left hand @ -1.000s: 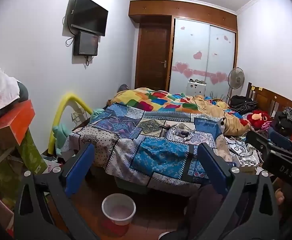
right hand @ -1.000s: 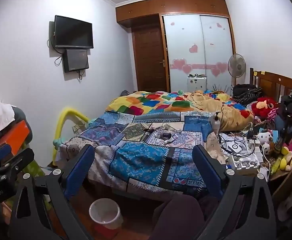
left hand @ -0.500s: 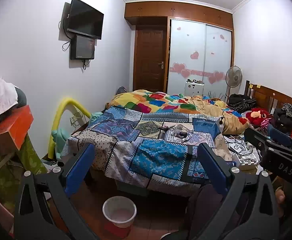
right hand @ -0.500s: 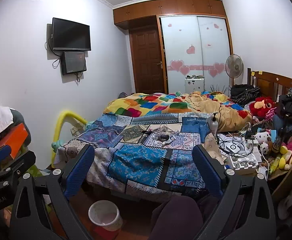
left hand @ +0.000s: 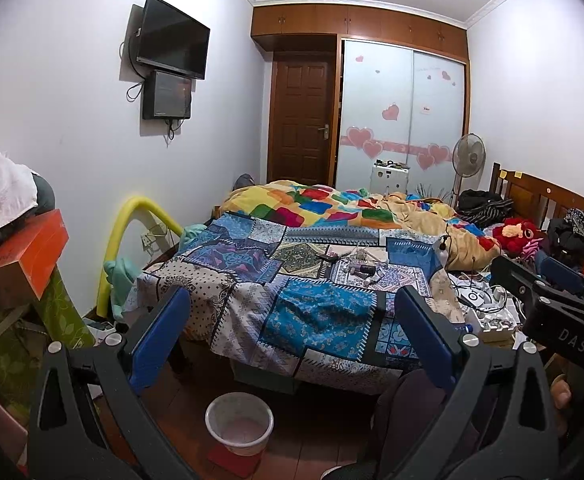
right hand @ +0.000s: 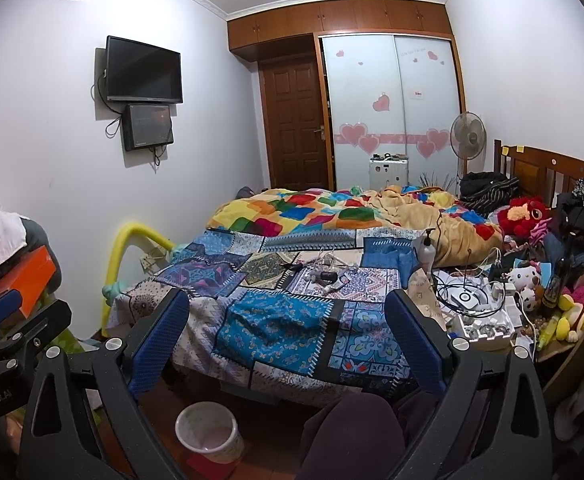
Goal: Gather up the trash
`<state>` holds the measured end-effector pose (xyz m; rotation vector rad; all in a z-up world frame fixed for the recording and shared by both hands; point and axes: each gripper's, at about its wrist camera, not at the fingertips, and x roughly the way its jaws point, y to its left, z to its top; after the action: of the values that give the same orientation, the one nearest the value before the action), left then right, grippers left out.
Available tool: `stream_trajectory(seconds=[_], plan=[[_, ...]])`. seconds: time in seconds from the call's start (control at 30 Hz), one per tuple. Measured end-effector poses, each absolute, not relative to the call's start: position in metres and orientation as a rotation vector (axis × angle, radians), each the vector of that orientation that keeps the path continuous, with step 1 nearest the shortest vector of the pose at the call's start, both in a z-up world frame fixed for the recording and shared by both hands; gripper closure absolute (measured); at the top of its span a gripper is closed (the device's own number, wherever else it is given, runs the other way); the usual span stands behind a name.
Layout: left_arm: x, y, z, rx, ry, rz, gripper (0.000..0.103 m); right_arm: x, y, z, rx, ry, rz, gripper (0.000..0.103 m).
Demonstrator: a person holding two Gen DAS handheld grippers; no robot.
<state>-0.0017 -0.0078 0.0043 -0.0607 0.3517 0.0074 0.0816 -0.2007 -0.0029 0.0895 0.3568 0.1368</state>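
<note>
Nearest, the left gripper (left hand: 292, 340) and the right gripper (right hand: 288, 340) are both held up side by side with their blue-padded jaws spread wide and nothing between them — a stance that reads as surveying the room, not reaching.

On the dark wood floor just below them stands a round white plastic waste bin (left hand: 239, 424), set at the foot of the bed, likely so that rubbish can be dropped straight down into it. It looks empty.

Beyond lies the bed under a blue patchwork quilt (right hand: 276, 320). Near its middle sits a scatter of small items (right hand: 329, 276) — a dark tube and pale scraps, too small to name surely — which is probably the trash to gather.

Farther off, a bright multicoloured blanket (right hand: 311, 212) is heaped, then a brown wooden door (right hand: 295, 124) and a wall-mounted black television (right hand: 144, 70).
</note>
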Motion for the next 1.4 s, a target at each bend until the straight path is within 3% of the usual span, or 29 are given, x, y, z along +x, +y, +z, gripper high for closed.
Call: stream_trajectory(seconds=[1.4], plan=[[-0.0029, -0.0073, 0.0019, -0.066, 0.354, 0.011, 0.000, 0.0886, -0.1994, 0.0025, 0.071, 0.365, 0.157, 0.005]])
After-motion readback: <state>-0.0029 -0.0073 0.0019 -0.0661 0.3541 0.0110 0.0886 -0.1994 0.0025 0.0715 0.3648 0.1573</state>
